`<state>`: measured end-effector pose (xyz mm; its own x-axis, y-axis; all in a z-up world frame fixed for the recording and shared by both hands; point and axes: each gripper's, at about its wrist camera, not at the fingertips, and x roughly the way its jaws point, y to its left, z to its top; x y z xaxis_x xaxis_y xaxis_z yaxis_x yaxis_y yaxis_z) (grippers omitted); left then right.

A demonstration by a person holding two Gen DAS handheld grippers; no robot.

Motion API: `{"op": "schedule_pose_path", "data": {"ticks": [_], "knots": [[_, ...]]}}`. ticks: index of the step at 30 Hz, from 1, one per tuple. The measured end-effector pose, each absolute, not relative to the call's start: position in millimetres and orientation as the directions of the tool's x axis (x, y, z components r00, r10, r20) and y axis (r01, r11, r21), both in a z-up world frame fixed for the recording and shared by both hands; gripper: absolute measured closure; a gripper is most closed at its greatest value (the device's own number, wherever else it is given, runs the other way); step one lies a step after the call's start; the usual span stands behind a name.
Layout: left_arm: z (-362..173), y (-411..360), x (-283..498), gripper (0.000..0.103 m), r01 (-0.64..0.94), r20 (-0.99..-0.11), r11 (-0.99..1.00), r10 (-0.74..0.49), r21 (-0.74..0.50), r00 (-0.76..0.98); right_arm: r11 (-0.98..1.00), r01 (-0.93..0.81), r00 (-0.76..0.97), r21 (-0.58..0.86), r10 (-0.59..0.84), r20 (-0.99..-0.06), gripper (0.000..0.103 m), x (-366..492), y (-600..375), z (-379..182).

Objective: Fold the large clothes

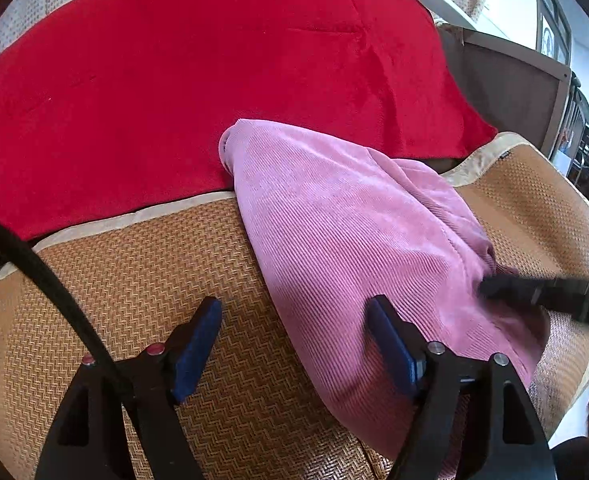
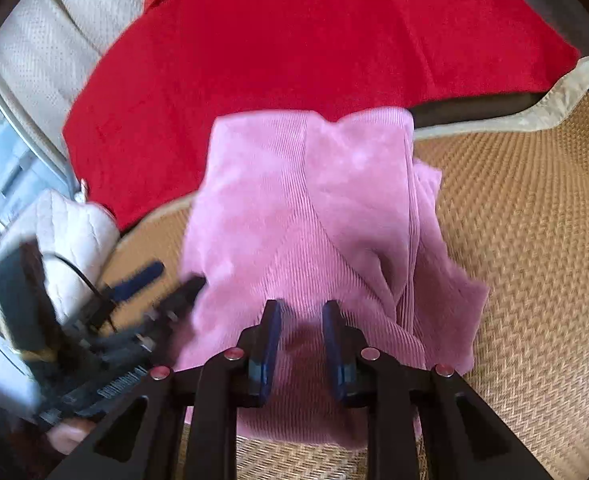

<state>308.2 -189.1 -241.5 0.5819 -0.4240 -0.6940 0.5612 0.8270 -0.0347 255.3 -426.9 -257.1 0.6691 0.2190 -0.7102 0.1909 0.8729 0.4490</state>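
The pink corduroy garment (image 1: 358,248) lay partly folded on the woven mat (image 1: 142,280), its far end overlapping the red blanket (image 1: 174,80), likely laid there for flat folding room. The left gripper (image 1: 294,344) stood spread at the garment's left edge, pinching nothing, probably freed to take a new hold. The right gripper (image 2: 300,340) sat narrowly parted over a raised fold; whether its pads actually nipped cloth was hard to make out. The garment's near edge was hidden behind the tools.
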Motion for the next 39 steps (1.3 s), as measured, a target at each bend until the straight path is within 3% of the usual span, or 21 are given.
{"op": "schedule_pose_path", "data": {"ticks": [4,6,8,9,21,26,28,39], "knots": [[-241,-191,308,0.023,0.554,-0.694,0.832,-0.415,-0.028,0.589,0.874,0.24,0.722,0.423,0.131,-0.679,0.077,273,-447,-242],[-241,-192,309,0.022,0.552,-0.695,0.834,-0.41,-0.023,0.591,0.863,0.283,0.696,0.42,0.117,-0.709,0.077,292,-458,-256],[-241,-193,309,0.022,0.544,-0.698,0.839,-0.402,-0.021,0.593,0.828,0.309,0.632,0.468,0.188,-0.751,0.077,314,-467,-290],[-240,-192,309,0.02,0.539,-0.696,0.842,-0.4,-0.023,0.596,0.804,0.304,0.659,0.511,0.21,-0.722,0.077,313,-472,-297],[-217,-179,296,0.018,0.426,-0.659,0.904,-0.296,0.041,0.691,0.854,0.186,0.728,0.486,0.212,-0.652,0.076,226,-443,-237],[-236,-185,298,0.018,0.437,-0.709,0.896,-0.254,0.084,0.658,0.868,0.209,0.623,0.451,0.238,-0.746,0.075,221,-425,-270],[-236,-185,294,0.018,0.434,-0.69,0.895,-0.252,0.1,0.678,0.863,0.214,0.584,0.459,0.264,-0.768,0.076,227,-423,-287],[-216,-180,279,0.018,0.449,-0.65,0.886,-0.274,0.116,0.709,0.853,0.225,0.727,0.471,0.175,-0.665,0.076,204,-443,-249]]}}
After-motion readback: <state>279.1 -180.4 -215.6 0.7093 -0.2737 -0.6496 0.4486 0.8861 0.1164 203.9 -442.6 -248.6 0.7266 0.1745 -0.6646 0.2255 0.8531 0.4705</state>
